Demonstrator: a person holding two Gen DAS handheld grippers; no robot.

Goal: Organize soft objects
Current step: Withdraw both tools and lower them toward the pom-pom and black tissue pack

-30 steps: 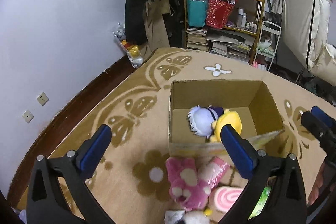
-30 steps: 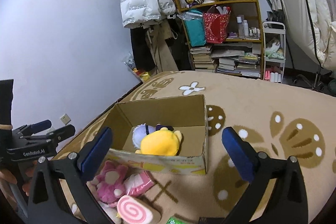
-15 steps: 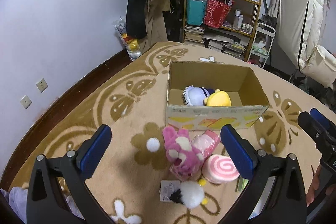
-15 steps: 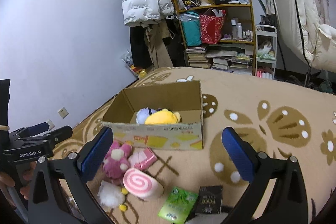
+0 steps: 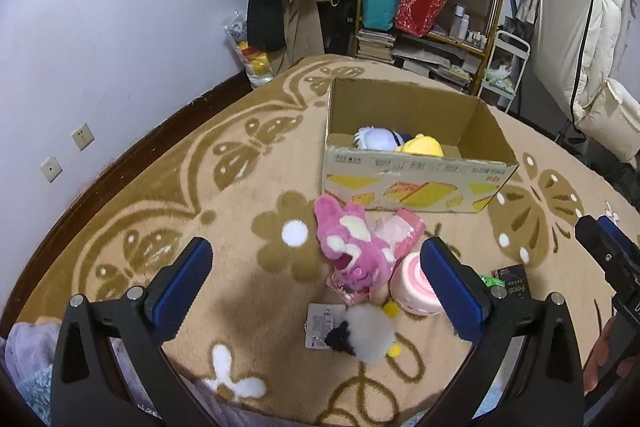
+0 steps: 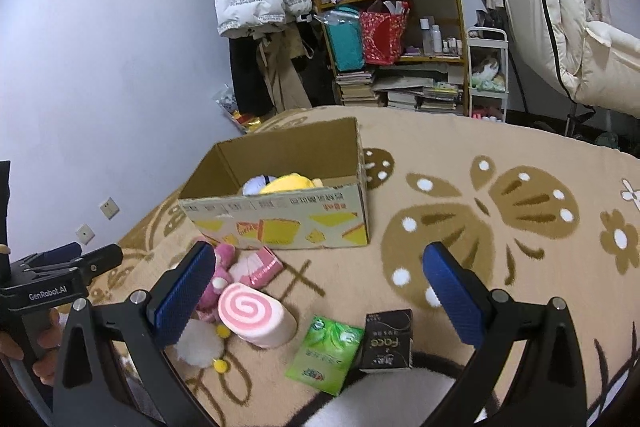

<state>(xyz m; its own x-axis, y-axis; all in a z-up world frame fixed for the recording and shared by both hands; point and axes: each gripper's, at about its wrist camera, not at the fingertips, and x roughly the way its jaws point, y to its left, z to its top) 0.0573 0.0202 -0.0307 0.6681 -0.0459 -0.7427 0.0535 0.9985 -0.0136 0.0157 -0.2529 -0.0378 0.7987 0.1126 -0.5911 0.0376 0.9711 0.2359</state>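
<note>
Both tongs spread and empty — left tongs [image 5: 316, 279] hang above the loose pile, right tongs [image 6: 316, 287] beside it. The cardboard box [image 5: 416, 183] sits open-topped on the carpet [image 5: 248, 211], two plush toys already inside, evidently the collection point. Pink plush [image 5: 352, 247], swirl-roll cushion [image 6: 256, 319] and white fluffy toy [image 5: 370, 333] lie just before its near wall. Clear carpet left and right — approach from above judged unobstructed.

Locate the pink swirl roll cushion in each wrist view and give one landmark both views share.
Left wrist: the pink swirl roll cushion lies right of centre, low, partly behind the right finger of the left claw.
Right wrist: it lies lower left of centre, swirl face towards the camera, beside the green packet.
Shared landmark: the cardboard box, just beyond the cushion.
</note>
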